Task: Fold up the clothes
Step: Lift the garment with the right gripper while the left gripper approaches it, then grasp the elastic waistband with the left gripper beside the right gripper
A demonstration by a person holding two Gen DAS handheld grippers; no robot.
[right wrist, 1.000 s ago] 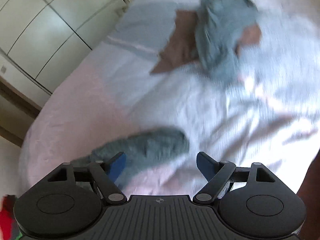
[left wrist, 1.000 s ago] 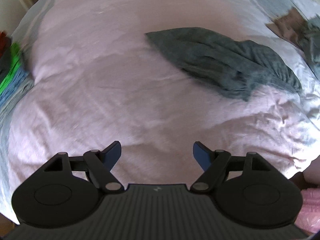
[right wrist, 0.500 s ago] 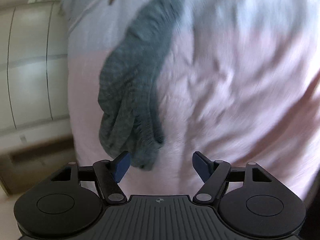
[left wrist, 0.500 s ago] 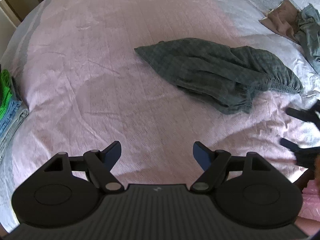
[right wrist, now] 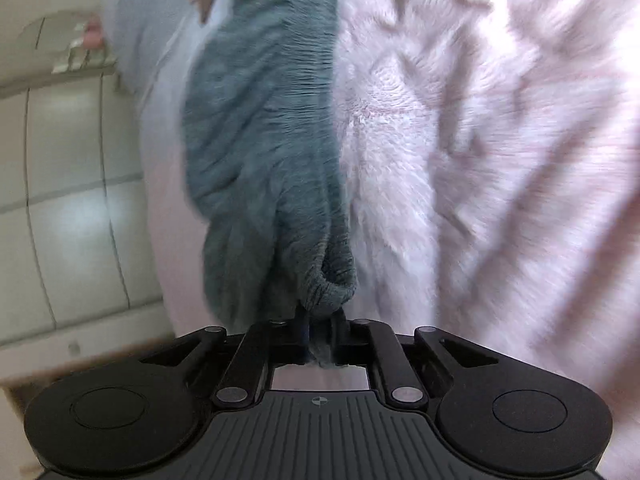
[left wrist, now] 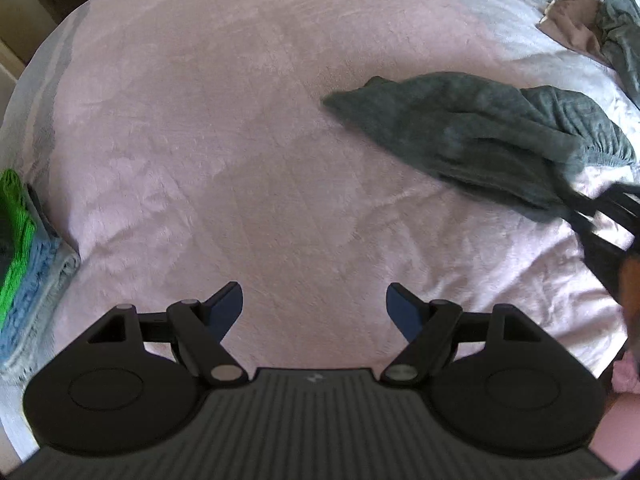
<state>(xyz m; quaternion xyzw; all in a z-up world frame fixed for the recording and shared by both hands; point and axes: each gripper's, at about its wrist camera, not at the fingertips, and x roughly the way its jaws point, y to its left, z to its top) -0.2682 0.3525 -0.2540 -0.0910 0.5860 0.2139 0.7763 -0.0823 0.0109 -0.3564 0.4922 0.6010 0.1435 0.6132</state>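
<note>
A crumpled dark grey garment [left wrist: 480, 136] lies on the pink bedspread [left wrist: 240, 120], right of centre in the left wrist view. My left gripper [left wrist: 314, 308] hovers open over bare bedspread, well short of the garment's pointed left end. My right gripper [right wrist: 320, 320] has its jaws closing on the near hem of the grey garment [right wrist: 264, 140], and a fold of the cloth is pinched between the pads. In the left wrist view, the right gripper [left wrist: 592, 208] meets the garment's lower right edge.
A stack of folded clothes [left wrist: 20, 264], green over blue, sits at the bed's left edge. A brown cloth [left wrist: 572, 20] and a grey-blue garment [left wrist: 616, 28] lie at the far right. Pale wardrobe doors [right wrist: 68, 200] stand beyond the bed.
My right gripper swung down, rolled, reached the grey garment's hem and closed on it. My left gripper slid over the bed, so the garment now sits further right in its view.
</note>
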